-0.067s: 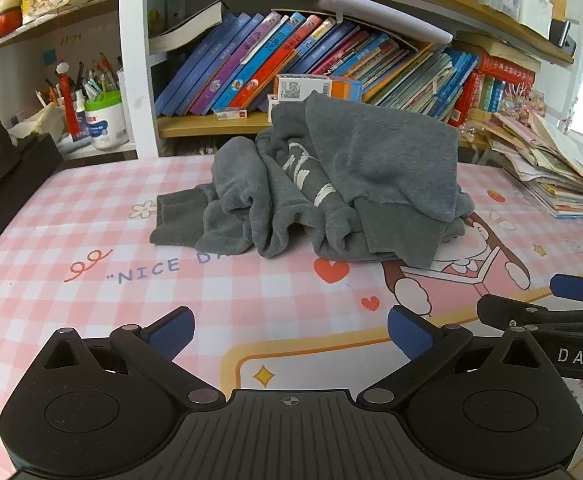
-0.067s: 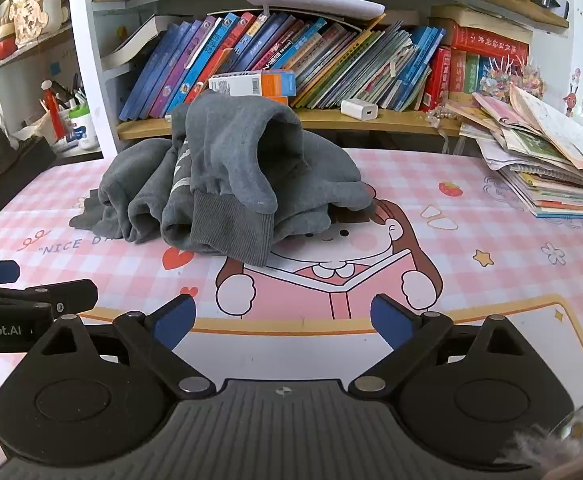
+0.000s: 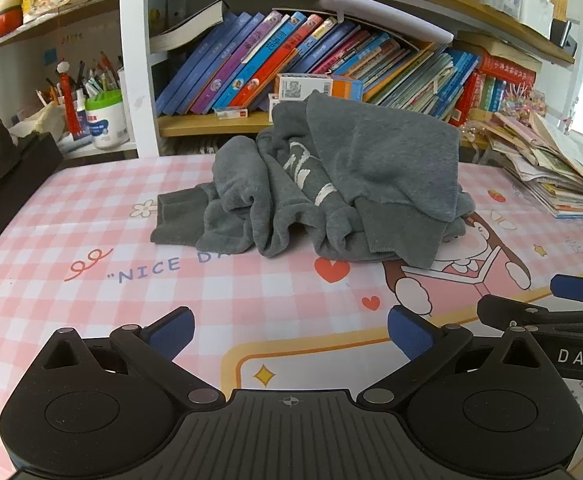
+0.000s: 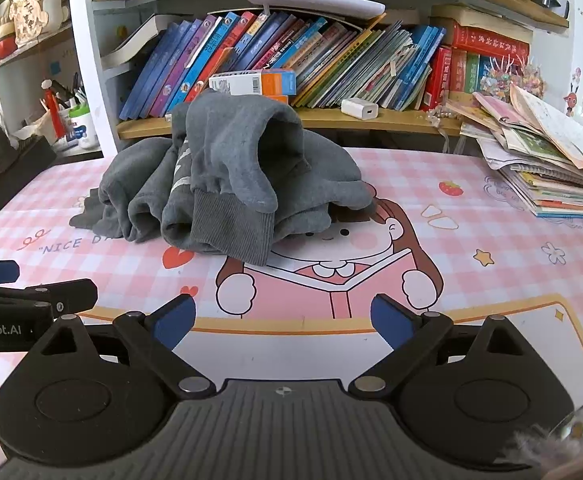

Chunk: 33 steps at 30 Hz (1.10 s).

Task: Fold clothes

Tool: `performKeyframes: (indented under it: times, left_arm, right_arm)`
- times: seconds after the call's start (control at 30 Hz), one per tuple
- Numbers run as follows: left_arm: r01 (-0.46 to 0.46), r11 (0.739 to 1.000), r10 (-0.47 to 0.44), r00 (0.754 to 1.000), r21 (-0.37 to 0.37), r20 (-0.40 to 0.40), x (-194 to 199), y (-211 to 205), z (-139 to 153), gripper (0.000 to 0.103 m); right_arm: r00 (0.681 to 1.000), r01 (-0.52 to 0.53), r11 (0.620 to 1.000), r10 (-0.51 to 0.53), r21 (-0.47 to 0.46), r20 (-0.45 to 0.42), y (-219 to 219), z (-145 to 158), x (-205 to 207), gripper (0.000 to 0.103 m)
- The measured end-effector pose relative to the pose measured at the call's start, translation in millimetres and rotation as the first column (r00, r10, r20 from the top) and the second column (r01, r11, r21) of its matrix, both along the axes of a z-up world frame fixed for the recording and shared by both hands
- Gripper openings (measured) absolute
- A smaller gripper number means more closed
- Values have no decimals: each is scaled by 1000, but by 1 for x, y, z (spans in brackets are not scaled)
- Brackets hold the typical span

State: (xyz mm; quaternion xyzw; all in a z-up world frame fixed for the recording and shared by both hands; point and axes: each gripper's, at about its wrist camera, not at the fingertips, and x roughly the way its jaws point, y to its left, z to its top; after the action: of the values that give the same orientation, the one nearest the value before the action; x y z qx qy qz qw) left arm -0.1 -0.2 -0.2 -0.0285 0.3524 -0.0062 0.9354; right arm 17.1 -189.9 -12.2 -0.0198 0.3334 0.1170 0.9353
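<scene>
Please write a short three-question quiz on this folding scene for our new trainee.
1. True or false: the grey sweatshirt lies neatly folded on the pink checked tablecloth.
2. How do the jaws of the left gripper and right gripper stand? A) both open and empty B) both shut on cloth C) only the left open
3. Fill in: in the right wrist view, the ribbed ____ of the sweatshirt faces the camera.

Key: 1 false, it is a crumpled heap; 2 A; 3 cuff.
</scene>
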Motion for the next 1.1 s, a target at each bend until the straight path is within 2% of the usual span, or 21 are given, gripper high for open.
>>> performKeyframes:
  times: [1.1]
  left_arm:
    - [-1, 1000, 1, 1000, -1, -6, -1, 0, -3, 103]
  right_arm:
    - [1000, -5, 1000, 5, 11, -7, 1, 0, 0, 95]
